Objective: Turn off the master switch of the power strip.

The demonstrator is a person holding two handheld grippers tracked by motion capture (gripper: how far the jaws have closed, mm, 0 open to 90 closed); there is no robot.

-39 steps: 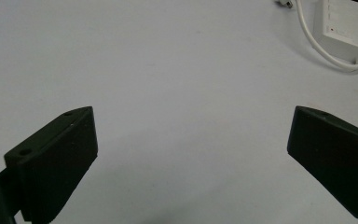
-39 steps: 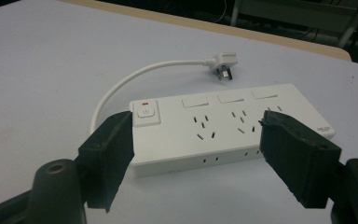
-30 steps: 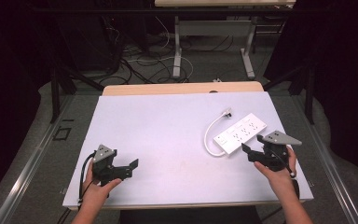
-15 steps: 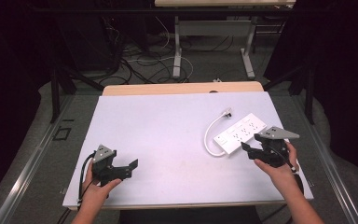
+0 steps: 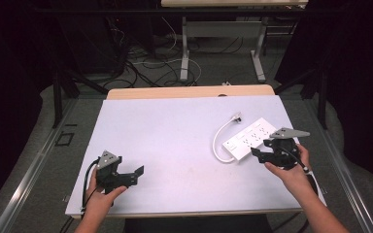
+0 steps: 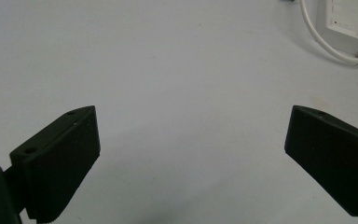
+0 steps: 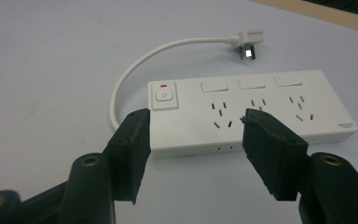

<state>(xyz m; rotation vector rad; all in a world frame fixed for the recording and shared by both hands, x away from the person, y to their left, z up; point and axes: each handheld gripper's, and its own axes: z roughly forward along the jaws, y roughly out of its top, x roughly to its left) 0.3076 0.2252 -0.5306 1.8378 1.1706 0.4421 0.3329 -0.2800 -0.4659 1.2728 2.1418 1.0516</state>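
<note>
**Right gripper closing in over the power strip**

A white power strip [image 5: 250,142] lies flat on the table [image 5: 175,131], near its right edge and about midway between the far and near edges, set at a slant. Its short white cord [image 5: 219,141] loops off the strip's left end and curls back toward the far edge, ending in a plug [image 5: 236,116] that rests on the table just beside the strip's far long side.

The right gripper [image 5: 261,153] is at the strip's near long side, held in a hand [image 5: 291,167] that comes up from the near right corner. In the right gripper view its jaws have just been closing and stand partly apart, one in front of the switch end and one in front of the middle sockets; they frame the strip's near side without pressing on it, so nothing is grasped.

The left gripper [image 5: 135,174] sits low near the near left corner, well apart from the strip, held in the other hand [image 5: 101,191]. Its jaws are spread wide over bare table, holding nothing.
</note>
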